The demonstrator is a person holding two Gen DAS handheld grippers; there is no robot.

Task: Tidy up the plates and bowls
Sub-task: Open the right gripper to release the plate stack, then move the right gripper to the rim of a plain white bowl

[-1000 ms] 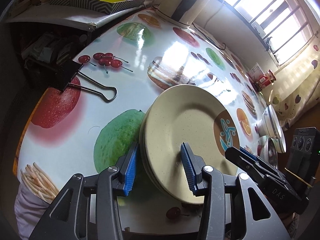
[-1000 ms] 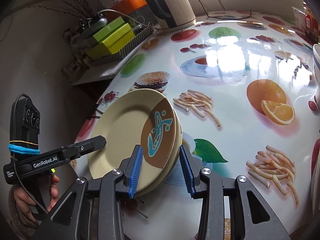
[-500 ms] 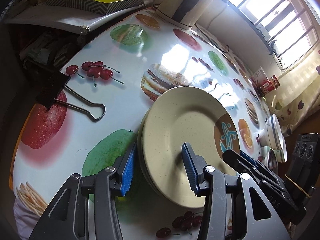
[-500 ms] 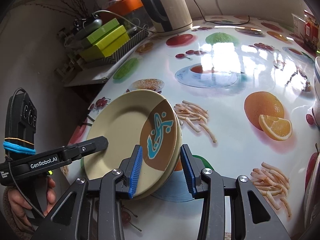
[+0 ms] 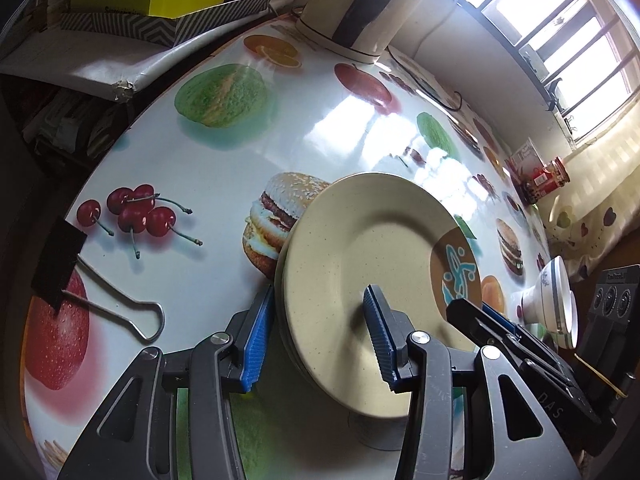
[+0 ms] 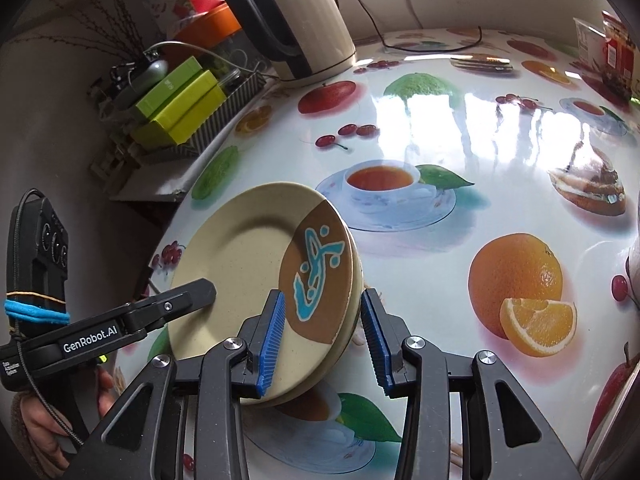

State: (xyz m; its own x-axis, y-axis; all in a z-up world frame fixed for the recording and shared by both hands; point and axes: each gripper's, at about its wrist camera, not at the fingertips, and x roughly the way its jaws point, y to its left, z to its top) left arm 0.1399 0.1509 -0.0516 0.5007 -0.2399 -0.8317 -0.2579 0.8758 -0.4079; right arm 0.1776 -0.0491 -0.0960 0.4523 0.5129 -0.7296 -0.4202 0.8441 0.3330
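A stack of cream plates (image 5: 360,264), the top one with a brown patch and a blue motif, hangs tilted a little above the printed table (image 5: 208,168). My left gripper (image 5: 319,300) is shut on the stack's left rim, one blue pad on the top face and the other underneath. My right gripper (image 6: 323,296) is shut on the opposite rim of the plates (image 6: 248,264), next to the motif. Each gripper also shows in the other's view: the left gripper (image 6: 188,300) and the right gripper (image 5: 480,316). Stacked white bowls (image 5: 552,300) stand on the table to the right.
A cream kettle (image 6: 296,20) with its cable stands at the back edge. Yellow-green boxes (image 6: 180,108) in a patterned tray sit on a side shelf. A black binder clip (image 5: 100,292) clamps the table's left edge. A red jar (image 5: 548,176) stands by the window.
Both grippers have carried the plate stack across the table toward the kettle. The printed fries slid out from behind it and the tea cup print now lies behind. Both grips look unchanged.
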